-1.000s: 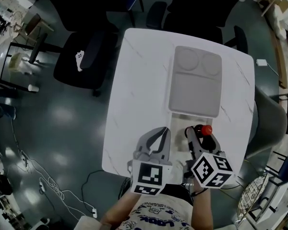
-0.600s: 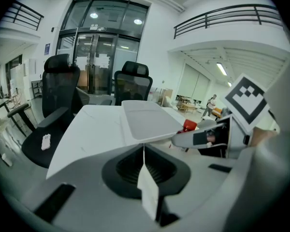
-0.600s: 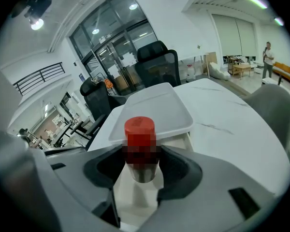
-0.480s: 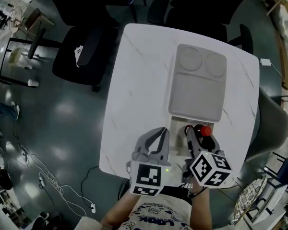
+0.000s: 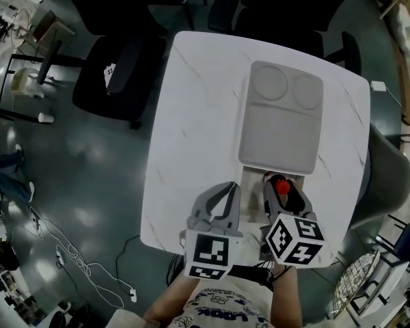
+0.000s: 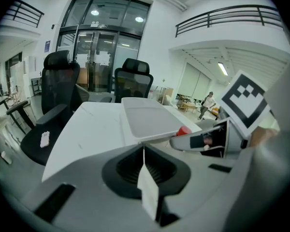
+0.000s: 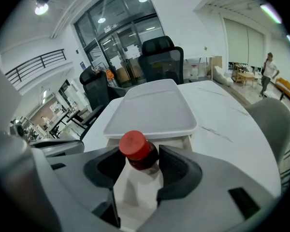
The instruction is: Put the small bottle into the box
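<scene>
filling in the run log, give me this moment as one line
right gripper: shut on small bottle | left gripper: shut, empty | small bottle: at near edge of white box, not in it | white box: lid on

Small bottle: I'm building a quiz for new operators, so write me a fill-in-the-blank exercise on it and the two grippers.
1. The small bottle has a ___ cap.
2. The right gripper is shut on the ___.
3. The left gripper, its jaws together, holds ___.
Missing words: red; bottle; nothing.
</scene>
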